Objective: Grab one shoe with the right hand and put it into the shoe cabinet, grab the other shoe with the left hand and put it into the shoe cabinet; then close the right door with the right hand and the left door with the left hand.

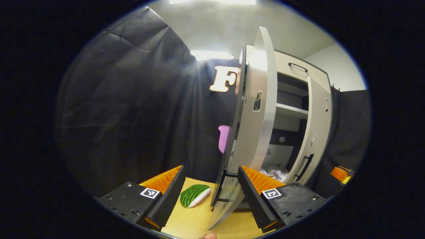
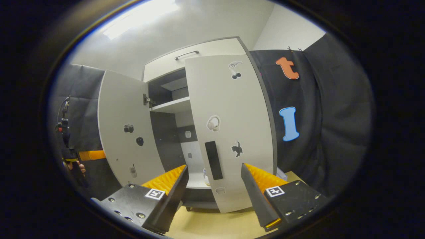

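The white shoe cabinet [image 1: 292, 69] stands on a wooden table with both doors ajar. Two white shoes [image 1: 275, 173] lie on its bottom shelf; one shoe [image 2: 206, 176] shows through the gap between the doors. My left gripper [image 1: 211, 169] is open, its fingers on either side of the left door [image 1: 257, 116] near its dark handle [image 1: 225, 186], not pressing it. My right gripper [image 2: 214, 166] is open in front of the right door [image 2: 232, 126], close to its black handle [image 2: 213, 160]. The right gripper [image 1: 342, 174] also shows beyond the right door [image 1: 315, 132].
A green striped watermelon-like cushion [image 1: 195, 195] lies on the table [image 1: 196, 219] left of the cabinet. A hand holds the left gripper [image 2: 73, 156] beside the left door [image 2: 123, 129]. Black cloth walls surround the booth. An upper shelf [image 2: 171, 105] sits inside.
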{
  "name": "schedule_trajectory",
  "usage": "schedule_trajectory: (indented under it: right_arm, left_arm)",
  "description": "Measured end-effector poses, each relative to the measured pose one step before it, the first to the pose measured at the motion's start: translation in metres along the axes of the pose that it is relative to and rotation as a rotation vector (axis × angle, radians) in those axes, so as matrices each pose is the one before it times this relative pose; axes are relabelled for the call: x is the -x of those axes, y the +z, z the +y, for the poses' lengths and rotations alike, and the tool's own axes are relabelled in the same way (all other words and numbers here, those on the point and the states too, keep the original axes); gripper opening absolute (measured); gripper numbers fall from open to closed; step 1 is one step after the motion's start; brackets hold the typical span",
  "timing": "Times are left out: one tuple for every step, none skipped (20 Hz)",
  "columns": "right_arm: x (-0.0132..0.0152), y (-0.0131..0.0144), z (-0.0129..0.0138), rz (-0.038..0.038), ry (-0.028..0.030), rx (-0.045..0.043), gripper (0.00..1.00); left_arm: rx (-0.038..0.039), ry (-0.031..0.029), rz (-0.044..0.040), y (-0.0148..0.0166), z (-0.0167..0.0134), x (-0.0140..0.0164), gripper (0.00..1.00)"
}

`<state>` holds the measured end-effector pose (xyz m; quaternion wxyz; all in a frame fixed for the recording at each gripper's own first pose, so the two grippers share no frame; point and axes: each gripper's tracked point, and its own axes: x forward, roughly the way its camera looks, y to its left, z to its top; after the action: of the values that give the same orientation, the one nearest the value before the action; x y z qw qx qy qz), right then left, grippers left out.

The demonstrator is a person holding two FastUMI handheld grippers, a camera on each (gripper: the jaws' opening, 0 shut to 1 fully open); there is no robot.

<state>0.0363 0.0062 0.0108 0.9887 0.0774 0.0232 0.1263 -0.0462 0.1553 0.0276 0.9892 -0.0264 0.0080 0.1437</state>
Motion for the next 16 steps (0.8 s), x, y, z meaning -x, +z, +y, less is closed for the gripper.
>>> schedule_trajectory:
  right_arm:
    - [-0.00135,-0.00046,-0.00105,0.00128,-0.00105,-0.00438,0.94]
    - [-0.00102,-0.00014,0.00035,-0.00027,-0.00022,-0.00530,0.94]
    - [-0.00115,-0.00027,0.00172,-0.00014,0.00185,-0.00543,0.89]
    - [-0.00274,0.00064,0.00096,-0.00097,0.00403,-0.00428,0.89]
    - [-0.00103,-0.00038,0.00238,-0.00062,0.00486,-0.00096,0.89]
    - [-0.00141,0.00051,0.00210,-0.00064,0.00425,0.00186,0.89]
    - [-0.00028,0.00043,0.00251,-0.00082,0.00398,0.00362,0.89]
    - [-0.00070,-0.00025,0.00152,0.00018,0.00288,0.00371,0.89]
    - [0.00005,-0.00039,0.00128,-0.00061,0.00197,0.00163,0.89]
    - [-0.00001,0.00056,0.00038,-0.00005,0.00223,-0.00011,0.89]
    - [-0.00032,0.00008,-0.00011,0.00058,0.00116,-0.00081,0.89]
    - [0.00052,-0.00027,0.00059,0.00116,-0.00039,-0.00071,0.89]
    - [0.00113,-0.00064,-0.00022,0.00216,-0.00098,-0.00093,0.89]
    - [0.00130,-0.00004,-0.00023,0.00145,-0.00103,-0.00057,0.89]
    - [0.00070,0.00087,-0.00021,-0.00082,-0.00301,-0.00034,0.89]
    - [0.00032,0.00012,-0.00035,-0.00156,-0.00332,-0.00076,0.94]
  left_arm:
    - [-0.00168,-0.00537,0.00120,0.00032,-0.00160,-0.00006,0.92]
    - [0.00253,-0.00665,0.00519,-0.00078,0.00092,0.00040,1.00]
    - [0.00514,-0.00652,0.00130,0.00046,0.00025,0.00013,1.00]
    - [0.00611,-0.00479,0.00438,-0.00042,0.00147,0.00032,0.91]
    - [0.00937,-0.00437,0.00231,0.00039,0.00041,0.00034,0.95]
    - [0.00752,-0.00606,0.00446,-0.00148,-0.00009,-0.00019,0.91]
    - [0.00465,-0.00534,-0.00005,0.00003,-0.00019,0.00054,0.89]
    - [-0.00108,-0.00265,0.00109,0.00018,0.00024,0.00037,0.89]
    - [-0.00628,-0.00116,-0.00040,0.00000,-0.00018,0.00093,0.95]
    - [-0.00856,-0.00182,0.00042,0.00024,-0.00123,0.00058,0.94]
    - [-0.00973,-0.01054,-0.00077,-0.00071,-0.00175,-0.00007,0.89]
    - [-0.00701,-0.02071,-0.00400,0.00038,-0.00250,0.00027,0.91]
    - [0.00602,-0.02125,0.00044,-0.00090,-0.00198,0.00190,0.92]
    - [0.01585,-0.01999,0.00598,-0.00110,-0.00376,0.00162,0.94]
    - [0.01351,-0.01945,0.00507,-0.00374,-0.00946,-0.00077,0.94]
    - [0.00763,-0.01750,0.00399,-0.00186,-0.00905,-0.00293,0.94]
